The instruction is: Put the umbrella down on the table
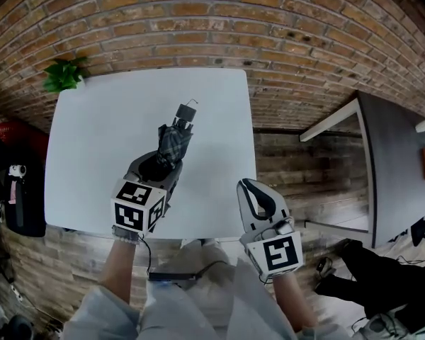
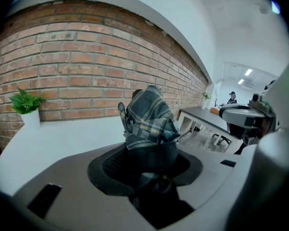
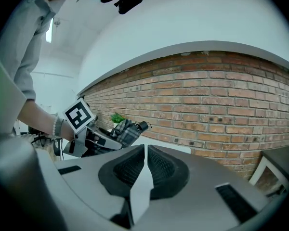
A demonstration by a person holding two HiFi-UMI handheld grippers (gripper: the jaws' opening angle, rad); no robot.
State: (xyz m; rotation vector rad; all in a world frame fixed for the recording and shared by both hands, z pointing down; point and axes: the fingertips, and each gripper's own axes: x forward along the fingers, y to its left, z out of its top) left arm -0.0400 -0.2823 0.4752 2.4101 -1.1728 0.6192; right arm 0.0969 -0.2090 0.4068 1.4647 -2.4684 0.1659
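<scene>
Now: left claw [image 1: 158,167] clamped on the folded plaid umbrella [image 1: 176,142], tilted over the white worktop [image 1: 92,133]; right claw [image 1: 251,193] closed, empty. We should lower until it lies flat, then loosen.

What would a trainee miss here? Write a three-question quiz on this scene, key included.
1. True or false: the right gripper holds the umbrella.
2. What stands at the far left corner of the table? A. a potted plant B. a mug C. a book
3. Fill in: the ____ gripper is shut on the folded umbrella.
Key: 1 false, its jaws are together with nothing between them; 2 A; 3 left, the left gripper.
</scene>
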